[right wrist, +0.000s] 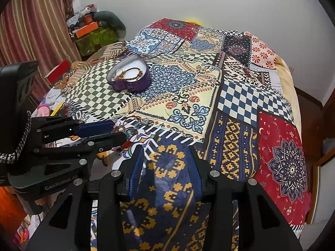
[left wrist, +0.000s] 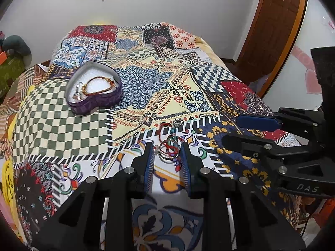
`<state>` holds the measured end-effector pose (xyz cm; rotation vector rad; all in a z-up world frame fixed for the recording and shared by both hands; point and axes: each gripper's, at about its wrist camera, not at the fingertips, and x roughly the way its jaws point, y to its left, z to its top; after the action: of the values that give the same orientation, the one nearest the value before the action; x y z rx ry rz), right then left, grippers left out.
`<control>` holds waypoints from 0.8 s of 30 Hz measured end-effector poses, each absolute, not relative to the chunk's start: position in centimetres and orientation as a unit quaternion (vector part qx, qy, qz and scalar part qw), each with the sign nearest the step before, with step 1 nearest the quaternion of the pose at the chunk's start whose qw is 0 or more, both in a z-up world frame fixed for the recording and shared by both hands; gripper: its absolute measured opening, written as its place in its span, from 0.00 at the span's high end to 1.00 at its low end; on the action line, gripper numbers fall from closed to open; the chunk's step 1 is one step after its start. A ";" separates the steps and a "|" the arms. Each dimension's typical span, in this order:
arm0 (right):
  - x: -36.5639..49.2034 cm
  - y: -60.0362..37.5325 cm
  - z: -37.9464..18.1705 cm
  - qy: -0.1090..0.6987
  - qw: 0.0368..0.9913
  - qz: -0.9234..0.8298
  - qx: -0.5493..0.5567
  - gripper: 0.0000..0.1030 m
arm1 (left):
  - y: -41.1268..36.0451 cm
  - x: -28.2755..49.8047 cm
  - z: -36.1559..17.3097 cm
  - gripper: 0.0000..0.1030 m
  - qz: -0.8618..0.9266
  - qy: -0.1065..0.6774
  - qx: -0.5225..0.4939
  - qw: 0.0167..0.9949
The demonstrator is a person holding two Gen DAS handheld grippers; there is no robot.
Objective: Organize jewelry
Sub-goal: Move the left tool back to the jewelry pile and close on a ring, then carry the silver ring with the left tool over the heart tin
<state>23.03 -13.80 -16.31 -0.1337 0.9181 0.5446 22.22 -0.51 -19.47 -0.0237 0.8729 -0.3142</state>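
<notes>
Ribbed blue pads line the left gripper, its jaws flanking a silver ring wound with red cord, pads apparently not pressing. Right gripper spread, empty, over patchwork cloth; bodies read "DAS" and "GenRobot.AI". Farther off, a purple heart-shaped tin holds a braided bracelet.

Both fisheye views look forward and steeply down from the wrists, close above the patchwork cloth; they share the purple heart-shaped box and far white wall.
</notes>
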 end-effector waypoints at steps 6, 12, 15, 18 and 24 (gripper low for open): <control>22.2 -12.6 -16.2 0.437 0.854 0.272 -0.076 0.63 | 1.1 20.2 -18.2 0.76 -0.144 0.405 -0.022 0.902; 22.0 -11.0 -16.7 0.441 0.845 0.287 -0.094 0.63 | 2.6 18.8 -18.2 0.76 -0.136 0.402 -0.026 0.905; 22.1 -10.2 -16.9 0.445 0.841 0.293 -0.099 0.63 | 3.2 18.4 -18.4 0.76 -0.136 0.403 -0.029 0.905; 22.2 -9.6 -17.1 0.445 0.840 0.292 -0.106 0.63 | 3.5 18.1 -18.8 0.76 -0.133 0.403 -0.027 0.905; 23.1 -8.8 -17.0 0.445 0.841 0.290 -0.101 0.63 | 4.1 17.8 -19.4 0.76 -0.127 0.405 -0.026 0.905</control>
<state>23.12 -8.77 -16.97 -0.2143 0.9404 0.6137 17.83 4.11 -19.45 -0.0538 0.8356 -0.2629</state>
